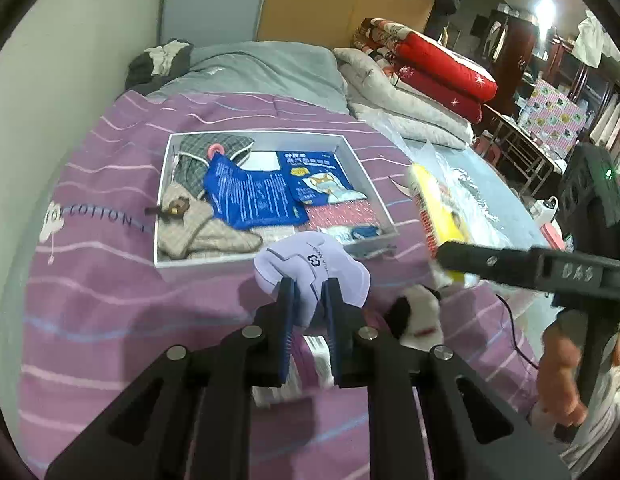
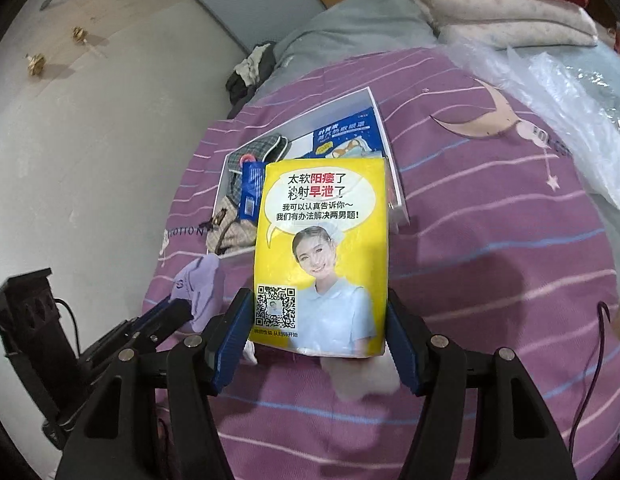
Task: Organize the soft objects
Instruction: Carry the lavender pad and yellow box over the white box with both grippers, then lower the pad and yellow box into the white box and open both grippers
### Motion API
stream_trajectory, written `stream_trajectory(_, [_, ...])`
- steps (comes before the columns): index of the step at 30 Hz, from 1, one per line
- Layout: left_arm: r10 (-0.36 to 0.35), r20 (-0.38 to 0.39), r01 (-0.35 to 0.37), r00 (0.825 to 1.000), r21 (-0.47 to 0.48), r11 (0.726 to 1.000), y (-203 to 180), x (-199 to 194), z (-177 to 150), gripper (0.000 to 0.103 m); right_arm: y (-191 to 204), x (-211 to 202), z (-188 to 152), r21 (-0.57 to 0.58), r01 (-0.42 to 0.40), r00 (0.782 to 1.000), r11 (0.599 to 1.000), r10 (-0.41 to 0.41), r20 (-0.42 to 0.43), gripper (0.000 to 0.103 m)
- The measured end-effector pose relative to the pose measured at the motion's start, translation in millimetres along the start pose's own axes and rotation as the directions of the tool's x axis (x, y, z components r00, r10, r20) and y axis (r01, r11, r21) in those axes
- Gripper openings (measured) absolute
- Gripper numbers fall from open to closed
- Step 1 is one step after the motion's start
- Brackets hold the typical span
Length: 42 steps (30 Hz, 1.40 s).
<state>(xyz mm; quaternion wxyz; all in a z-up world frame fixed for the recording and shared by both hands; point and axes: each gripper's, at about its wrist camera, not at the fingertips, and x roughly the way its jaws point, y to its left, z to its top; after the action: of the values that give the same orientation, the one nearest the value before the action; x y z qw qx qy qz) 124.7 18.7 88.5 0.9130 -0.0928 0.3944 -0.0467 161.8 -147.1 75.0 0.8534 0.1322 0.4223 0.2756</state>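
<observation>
My left gripper is shut on a lilac fabric piece, held above the purple striped bedspread just in front of a white box. The box holds plaid cloth, a beige knit and blue packets. My right gripper is shut on a yellow tissue pack, held up over the bed in front of the box. The pack also shows in the left wrist view, with the right gripper's finger on it. The lilac piece and left gripper show at lower left.
A black and white plush toy lies on the bedspread right of my left gripper. A white packet lies under the left fingers. Folded grey, white and red quilts are stacked at the far side. Clear plastic wrap lies at right.
</observation>
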Motion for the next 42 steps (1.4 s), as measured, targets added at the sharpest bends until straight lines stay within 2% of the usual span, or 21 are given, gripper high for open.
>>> stream_trajectory(8, [-0.02,-0.003,0.02,1.0,-0.039,0.999,26,29,40,0.016,7,30,49,-0.052,0.04,0.997,0.998,-0.044,-0.071,0.063])
stream_trajectory(12, [0.003,-0.009,-0.003,1.0,-0.032,0.999,34,46,56,0.016,10,53,73,-0.062,0.053,0.992,0.997,-0.06,-0.112,0.063])
stream_trajectory(17, [0.005,-0.034,-0.005,0.999,-0.002,1.0,42,67,65,0.016,18,86,97,-0.071,0.059,0.986,0.996,-0.069,-0.153,0.063])
stream_trajectory(22, [-0.013,-0.057,0.012,0.998,-0.008,1.0,50,85,66,0.016,30,123,120,-0.131,0.097,0.975,0.987,-0.121,-0.188,0.063])
stream_trajectory(25, [-0.016,-0.049,0.015,0.999,-0.013,1.0,54,90,65,0.016,37,143,132,-0.168,0.104,0.969,0.98,-0.138,-0.205,0.063])
stream_trajectory(31, [-0.017,-0.036,0.014,0.999,-0.08,0.997,71,85,67,0.016,43,179,146,-0.182,0.131,0.953,0.975,-0.175,-0.249,0.063])
stream_trajectory(36, [0.007,-0.027,-0.01,1.0,-0.1,0.995,79,77,72,0.016,41,195,154,-0.174,0.133,0.949,0.976,-0.176,-0.261,0.064])
stream_trajectory(39, [0.007,-0.01,-0.008,1.0,-0.108,0.994,81,72,74,0.016,38,204,155,-0.157,0.125,0.94,0.98,-0.168,-0.296,0.065])
stream_trajectory(42, [0.016,-0.007,-0.017,1.0,-0.116,0.993,84,71,75,0.016,40,207,154,-0.184,0.144,0.936,0.972,-0.195,-0.295,0.065])
